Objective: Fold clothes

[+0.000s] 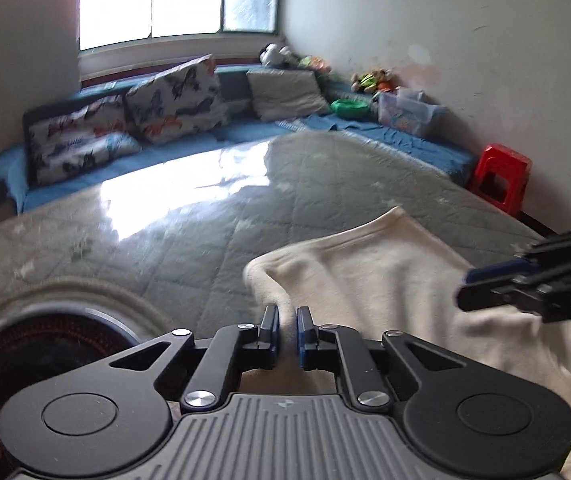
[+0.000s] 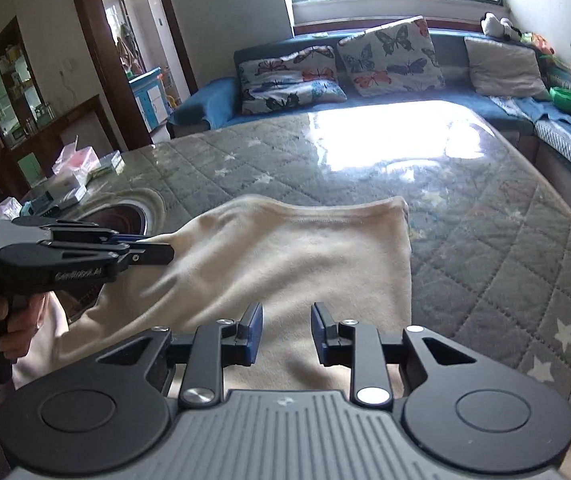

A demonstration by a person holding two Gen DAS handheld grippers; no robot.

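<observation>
A cream-white garment (image 1: 385,276) lies on the grey quilted table (image 1: 205,240); it also shows in the right wrist view (image 2: 285,252). My left gripper (image 1: 286,332) is shut on the garment's left edge and lifts it; from the right wrist view it (image 2: 161,248) holds the cloth at the left. My right gripper (image 2: 286,332) is open above the garment's near part, with no cloth between its fingers; it shows at the right edge of the left wrist view (image 1: 469,288).
A round hole with a dark basin (image 2: 125,216) sits in the table at the left. Boxes and bags (image 2: 73,176) lie at the far left edge. A blue sofa with cushions (image 2: 365,64) runs behind. A red stool (image 1: 501,176) stands at the right.
</observation>
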